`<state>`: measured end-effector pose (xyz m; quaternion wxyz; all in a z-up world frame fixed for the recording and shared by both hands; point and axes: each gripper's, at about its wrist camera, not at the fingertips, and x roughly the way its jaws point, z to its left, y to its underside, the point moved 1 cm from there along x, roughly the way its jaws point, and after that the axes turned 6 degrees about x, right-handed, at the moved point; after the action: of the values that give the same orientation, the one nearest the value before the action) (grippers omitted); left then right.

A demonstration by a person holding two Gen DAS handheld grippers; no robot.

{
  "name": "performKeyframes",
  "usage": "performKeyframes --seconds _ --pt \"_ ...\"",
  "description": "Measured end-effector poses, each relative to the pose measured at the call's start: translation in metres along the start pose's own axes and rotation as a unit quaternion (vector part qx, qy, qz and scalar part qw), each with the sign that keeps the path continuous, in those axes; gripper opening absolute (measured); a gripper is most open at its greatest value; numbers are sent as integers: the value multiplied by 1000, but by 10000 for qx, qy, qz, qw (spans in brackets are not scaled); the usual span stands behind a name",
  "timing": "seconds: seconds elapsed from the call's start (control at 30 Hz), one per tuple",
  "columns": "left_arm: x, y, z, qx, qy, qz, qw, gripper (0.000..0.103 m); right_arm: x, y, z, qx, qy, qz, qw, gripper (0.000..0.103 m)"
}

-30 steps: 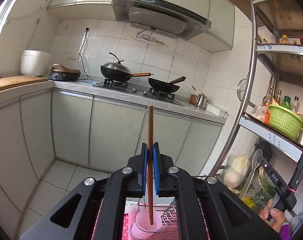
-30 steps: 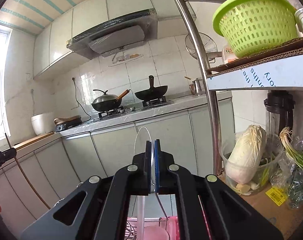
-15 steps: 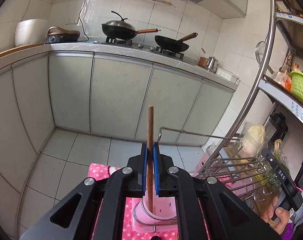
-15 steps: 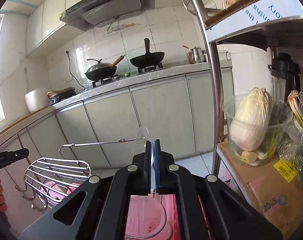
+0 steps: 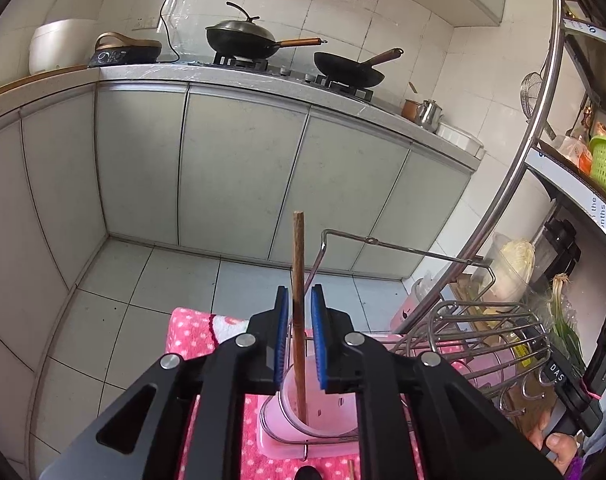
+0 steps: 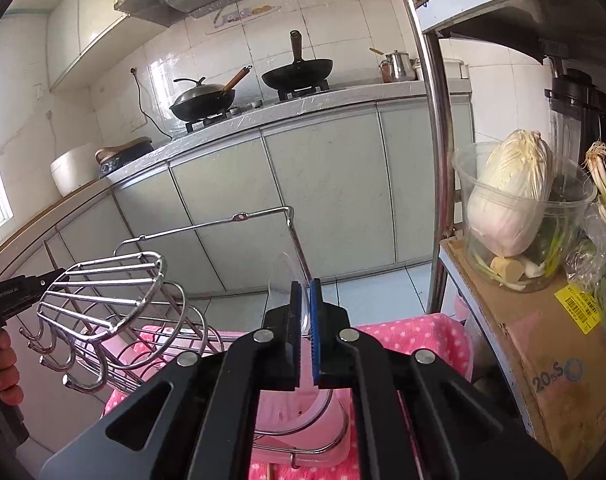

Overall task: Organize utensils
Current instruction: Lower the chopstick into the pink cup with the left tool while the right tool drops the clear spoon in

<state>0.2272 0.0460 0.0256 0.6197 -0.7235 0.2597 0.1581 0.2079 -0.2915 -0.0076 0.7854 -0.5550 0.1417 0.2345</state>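
Left wrist: jaws newly apart (chopstick (image 5: 299,300) loose)

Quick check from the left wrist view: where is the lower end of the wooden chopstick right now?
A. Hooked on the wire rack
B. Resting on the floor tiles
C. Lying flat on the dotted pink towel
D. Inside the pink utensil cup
D: the wooden chopstick stands upright between the parted pads of the left tongs, its lower end down inside the pink utensil cup.
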Motion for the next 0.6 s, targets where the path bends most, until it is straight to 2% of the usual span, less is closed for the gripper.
performKeyframes --seconds 0.07,0.13,0.2,0.6 --pt "0 -1 2 -72 69 5 10000 25 2 1 -1 11 -1 114 9999 12" --pt "0 -2 4 -132 134 -3 9998 30 2 1 -2 39 -31 154 9999 35" --pt "-2 -2 6 -168 151 -48 9997 33 0 1 -2 20 -17 128 9999 41" --pt "-35 -9 5 -94 118 -344 9993 35 -39 0 -3 95 -103 -48 9999 41"
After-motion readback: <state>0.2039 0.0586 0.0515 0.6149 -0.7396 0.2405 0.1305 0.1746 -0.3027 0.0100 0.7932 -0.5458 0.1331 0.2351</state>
